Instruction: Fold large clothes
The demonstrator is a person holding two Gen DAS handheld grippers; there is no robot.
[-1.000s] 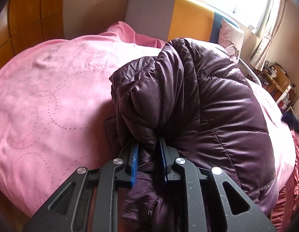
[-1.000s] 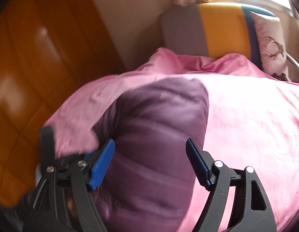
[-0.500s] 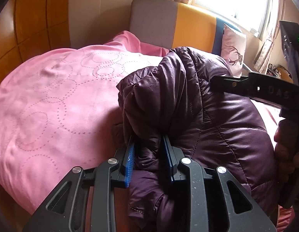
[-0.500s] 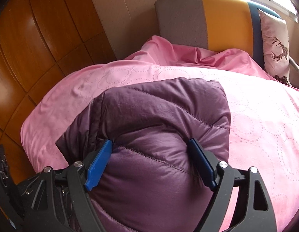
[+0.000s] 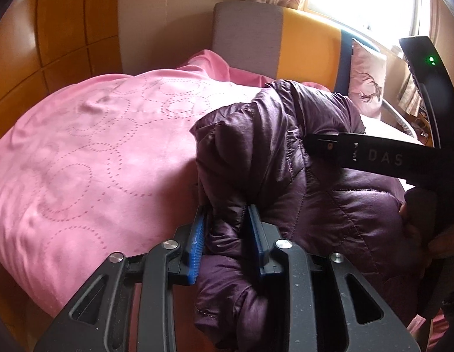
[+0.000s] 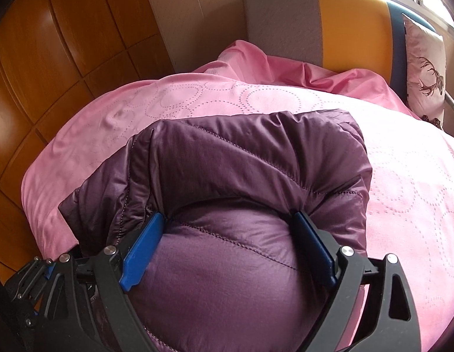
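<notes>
Since a second ago, the right gripper [image 6: 227, 240] is pressing deeper into the purple puffer jacket [image 6: 250, 176], its fingers spread wide and straddling the bulge. Left gripper [image 5: 227, 234] fingers are clamping a bunched fold of jacket. The garment is lying on the pink bed cover [image 5: 94, 161]. Pressing air out evenly while holding the pinched edge taut should be keeping the fold neat.

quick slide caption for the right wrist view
Right gripper straddling a thick fold of the purple puffer jacket on a pink bedspread.
</notes>
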